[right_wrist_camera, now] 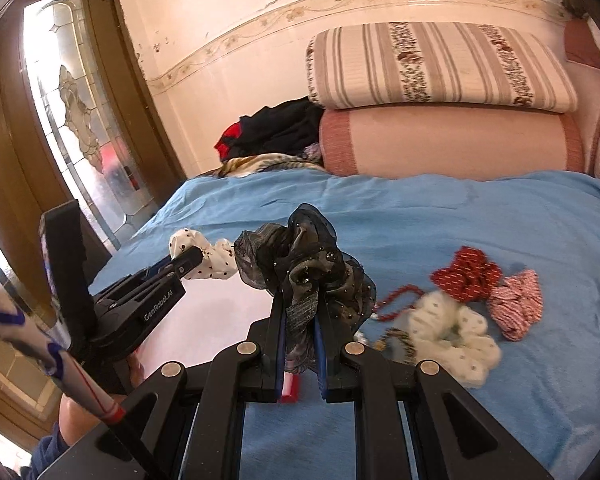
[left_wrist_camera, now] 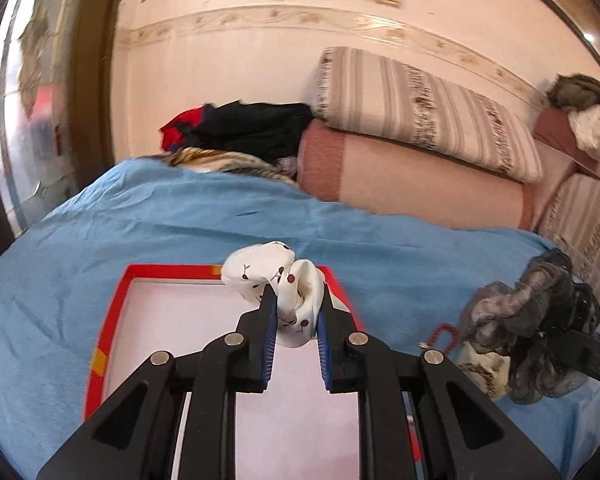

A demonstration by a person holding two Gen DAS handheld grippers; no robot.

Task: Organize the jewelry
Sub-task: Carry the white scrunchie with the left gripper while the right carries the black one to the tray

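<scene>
Gripping a white cherry-print scrunchie (left_wrist_camera: 284,300), the left gripper (left_wrist_camera: 296,304) hangs above the red-rimmed tray (left_wrist_camera: 112,300) on the blue bedspread (left_wrist_camera: 180,220). Right gripper (right_wrist_camera: 300,312) clamps a black sheer scrunchie (right_wrist_camera: 304,260); further scrunchies (right_wrist_camera: 476,300) lie right.

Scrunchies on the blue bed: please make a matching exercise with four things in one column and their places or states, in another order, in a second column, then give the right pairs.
Things:
1. white scrunchie with dark red cherries
2. black sheer scrunchie
3. red patterned scrunchie
4. shallow red-rimmed box with white inside

Places or states:
A. lying loose on the blue bedsheet
B. pinched in the left gripper
C. open, lying under the left gripper
D. pinched in the right gripper

Pairs: 1-B, 2-D, 3-A, 4-C
</scene>
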